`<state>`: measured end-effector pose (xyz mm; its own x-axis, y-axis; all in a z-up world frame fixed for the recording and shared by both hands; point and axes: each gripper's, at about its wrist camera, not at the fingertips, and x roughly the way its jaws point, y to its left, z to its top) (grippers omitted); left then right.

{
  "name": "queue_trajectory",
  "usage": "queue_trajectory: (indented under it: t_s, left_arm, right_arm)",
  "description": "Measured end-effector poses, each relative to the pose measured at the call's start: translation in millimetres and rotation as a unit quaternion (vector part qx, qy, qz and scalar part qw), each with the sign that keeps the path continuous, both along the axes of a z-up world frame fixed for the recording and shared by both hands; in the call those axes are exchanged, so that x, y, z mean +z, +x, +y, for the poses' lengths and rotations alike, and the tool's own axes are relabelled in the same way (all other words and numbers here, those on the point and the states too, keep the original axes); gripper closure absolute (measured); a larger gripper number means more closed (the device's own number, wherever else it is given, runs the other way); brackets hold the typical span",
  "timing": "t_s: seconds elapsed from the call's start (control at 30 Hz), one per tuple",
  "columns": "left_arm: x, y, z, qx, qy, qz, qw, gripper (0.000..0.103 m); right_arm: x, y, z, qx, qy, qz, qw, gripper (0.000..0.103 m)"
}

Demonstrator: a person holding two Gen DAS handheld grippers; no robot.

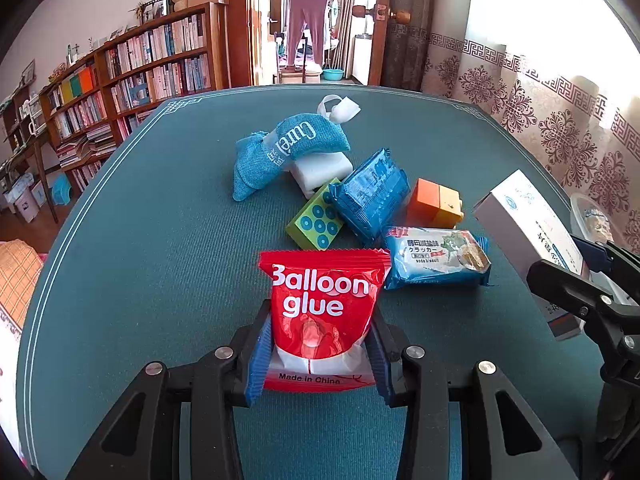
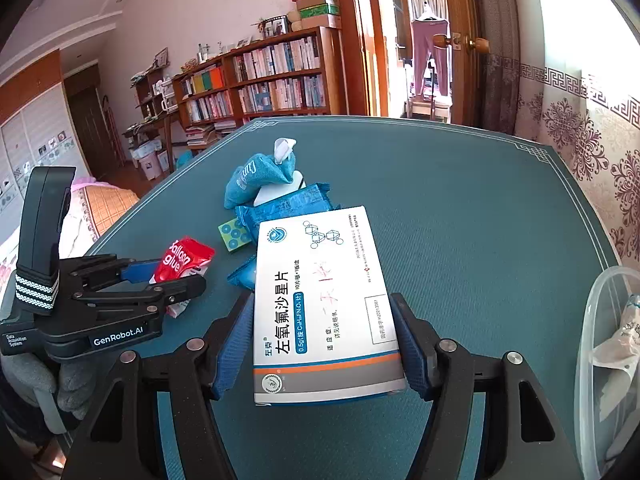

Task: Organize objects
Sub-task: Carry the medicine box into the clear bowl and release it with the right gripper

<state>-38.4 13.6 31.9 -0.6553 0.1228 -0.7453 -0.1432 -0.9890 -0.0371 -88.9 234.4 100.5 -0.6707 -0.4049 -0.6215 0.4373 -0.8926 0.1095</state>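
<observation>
My left gripper [image 1: 318, 354] is shut on a red "Balloon glue" packet [image 1: 322, 304] and holds it over the green table [image 1: 160, 240]; the packet also shows in the right wrist view [image 2: 180, 262]. My right gripper [image 2: 320, 350] is shut on a white medicine box [image 2: 320, 300], also seen at the right of the left wrist view [image 1: 528, 236]. Behind lie a blue Curel pouch [image 1: 280, 152], a white block [image 1: 322, 170], a green dotted block [image 1: 316, 220], a blue wrapped pack [image 1: 372, 196], an orange block [image 1: 436, 204] and a cracker packet [image 1: 436, 258].
A clear plastic container [image 2: 592, 360] with a packet in it stands at the table's right edge. Bookshelves [image 1: 140, 68] and a doorway are beyond the far edge. A patterned curtain [image 1: 560, 120] hangs on the right.
</observation>
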Motion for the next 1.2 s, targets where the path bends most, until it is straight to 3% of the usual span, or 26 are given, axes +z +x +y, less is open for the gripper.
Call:
queue_trajectory:
  t_s: [0.73,1.03,1.2]
  left_arm:
    - [16.7,11.3,47.4,-0.057,0.000,0.017,0.9982,0.058]
    - [20.2,14.3,83.6,-0.092,-0.004,0.020,0.9955,0.058]
    - [24.0,16.3,102.0,-0.110,-0.006,0.024,0.9937,0.058]
  right_arm:
    - [15.2,27.1,83.6,-0.102,-0.007,0.019,0.995,0.036]
    - [22.5,40.3,136.4,-0.177,-0.003,0.031,0.984,0.036]
    - [27.4,47.4,172.3,-0.231,0.007,0.044,0.972,0.036]
